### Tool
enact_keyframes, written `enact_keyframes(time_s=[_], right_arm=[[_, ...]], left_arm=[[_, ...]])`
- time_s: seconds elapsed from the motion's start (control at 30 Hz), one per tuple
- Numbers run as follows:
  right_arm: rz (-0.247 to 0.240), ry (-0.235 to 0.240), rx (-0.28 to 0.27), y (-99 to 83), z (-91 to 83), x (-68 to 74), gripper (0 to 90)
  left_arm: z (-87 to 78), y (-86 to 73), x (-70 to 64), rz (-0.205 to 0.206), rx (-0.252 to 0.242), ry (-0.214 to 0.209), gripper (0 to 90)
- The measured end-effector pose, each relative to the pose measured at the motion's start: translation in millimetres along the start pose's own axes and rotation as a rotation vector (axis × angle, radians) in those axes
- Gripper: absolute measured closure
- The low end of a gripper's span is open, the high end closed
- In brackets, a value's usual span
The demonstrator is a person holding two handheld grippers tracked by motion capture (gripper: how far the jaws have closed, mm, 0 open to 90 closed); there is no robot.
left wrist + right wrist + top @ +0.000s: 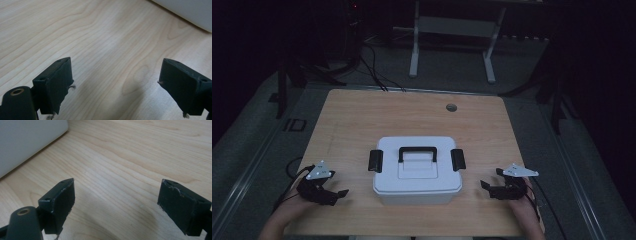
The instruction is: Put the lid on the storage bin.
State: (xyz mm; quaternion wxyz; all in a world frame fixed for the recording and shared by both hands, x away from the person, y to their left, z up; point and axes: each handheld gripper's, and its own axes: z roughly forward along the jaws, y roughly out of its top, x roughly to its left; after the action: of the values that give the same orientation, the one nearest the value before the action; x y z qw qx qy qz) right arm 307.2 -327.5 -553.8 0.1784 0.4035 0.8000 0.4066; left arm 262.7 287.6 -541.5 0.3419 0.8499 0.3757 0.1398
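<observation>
Box [417, 170] sits between my wide-open, empty jaws; I should reach both side latches [375, 160] together, slowly.

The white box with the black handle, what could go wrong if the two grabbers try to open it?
The white box sits close to the table's near edge, so a push from either side might slide it off. Its two black latches look shut; lifting the handle first would likely raise the whole box. The left gripper and right gripper are open and apart from it, so uneven pulls could tip it.
</observation>
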Motion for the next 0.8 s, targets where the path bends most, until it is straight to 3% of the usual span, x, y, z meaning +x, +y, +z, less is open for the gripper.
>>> enact_keyframes(time_s=[0.1,0.2,0.33,0.47,0.67,0.8], right_arm=[[-0.001,-0.012,-0.004,-0.3,0.3,0.1,13.9],[0.002,-0.018,-0.006,-0.6,0.6,0.2,13.8],[0.011,-0.03,-0.012,-0.9,0.2,-0.8,13.8],[0.016,-0.034,-0.016,-1.4,0.0,-1.3,13.9],[0.024,-0.042,-0.019,-2.1,0.1,-0.9,13.8],[0.033,-0.06,-0.026,-2.5,-0.6,-1.4,13.8]], left_arm=[[-0.2,-3.5,-0.8,-0.032,-0.042,0.001,11.8],[1.9,-7.5,-3.9,-0.041,-0.052,0.024,11.8],[4.9,-11.2,-6.9,-0.053,-0.039,0.095,11.7],[4.4,-16.0,-8.5,-0.096,-0.093,0.143,8.7],[3.8,-22.2,-8.9,-0.153,-0.128,0.212,3.1],[1.2,-23.2,-11.0,-0.196,-0.17,0.294,3.1]])
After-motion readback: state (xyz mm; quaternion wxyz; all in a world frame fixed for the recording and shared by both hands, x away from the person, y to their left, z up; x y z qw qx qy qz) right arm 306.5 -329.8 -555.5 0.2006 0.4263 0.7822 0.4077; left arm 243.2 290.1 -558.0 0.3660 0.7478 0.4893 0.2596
